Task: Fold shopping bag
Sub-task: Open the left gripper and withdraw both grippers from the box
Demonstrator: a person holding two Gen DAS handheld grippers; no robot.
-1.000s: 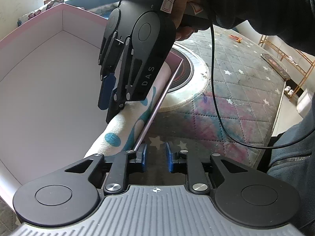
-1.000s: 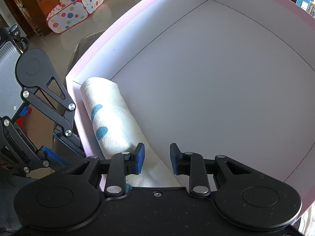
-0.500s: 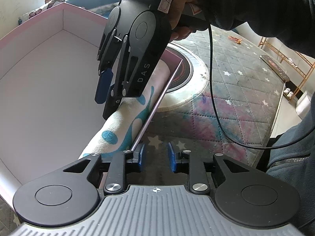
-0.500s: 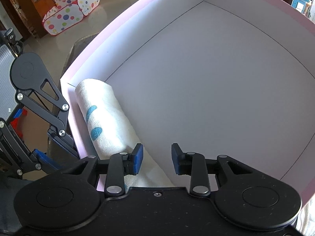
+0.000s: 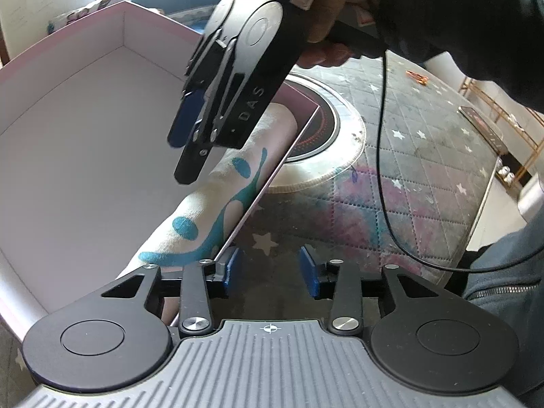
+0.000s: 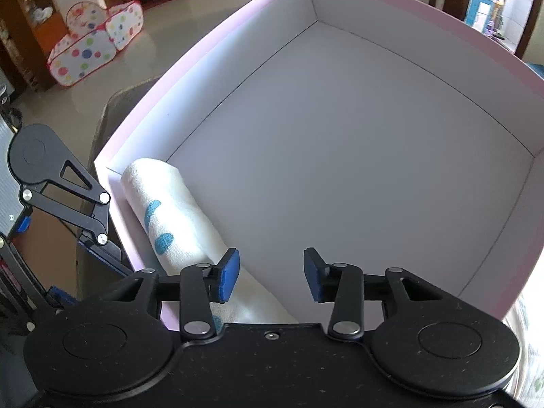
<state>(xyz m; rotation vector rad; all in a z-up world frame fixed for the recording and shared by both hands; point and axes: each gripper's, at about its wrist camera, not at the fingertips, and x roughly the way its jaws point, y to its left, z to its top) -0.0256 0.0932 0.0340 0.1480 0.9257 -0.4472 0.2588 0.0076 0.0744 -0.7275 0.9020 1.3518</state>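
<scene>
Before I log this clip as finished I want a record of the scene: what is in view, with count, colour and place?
rolled shopping bag: one, white with teal-blue print, lying inside the box along its near wall
box: one, pink outside and white inside, open, otherwise bare
quilted cover: one, grey-pink with white stars, under the box
round mat: one, dark centre with pale rim, beside the box
play tent: one, white with coloured dots, on the floor far off
black cable: one, hanging from the right gripper
left gripper: black with blue pads, jaws just opened, nothing between them, outside the box wall
right gripper: black with blue pads, jaws just opened, above the bag
hand: one, dark sleeve, holding the right gripper
</scene>
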